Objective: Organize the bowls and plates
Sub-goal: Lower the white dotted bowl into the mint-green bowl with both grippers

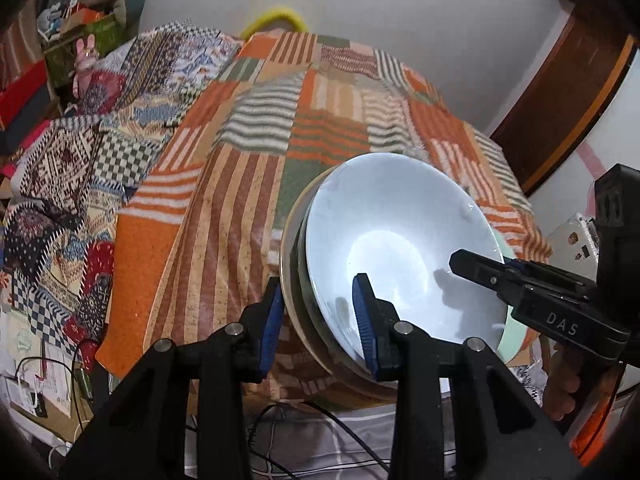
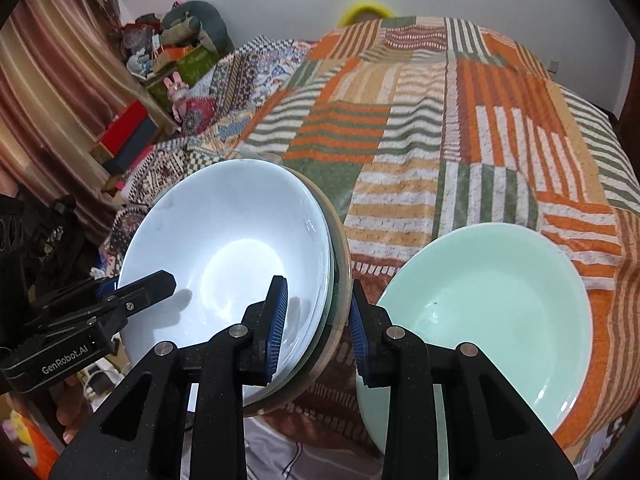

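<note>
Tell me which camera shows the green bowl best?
The right wrist view. There the green bowl shows almost its whole inside, resting on the striped blanket. In the left wrist view only a thin pale-green sliver peeks out behind the white bowl and the right hand-held gripper.

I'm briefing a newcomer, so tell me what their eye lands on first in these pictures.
First, the white stack of dishes held up over the near edge of the bed, with the left gripper and the right gripper each clamped on its rim from opposite sides. Next, the pale green bowl resting just to its right. Behind both spreads the orange striped blanket across the bed.
</note>
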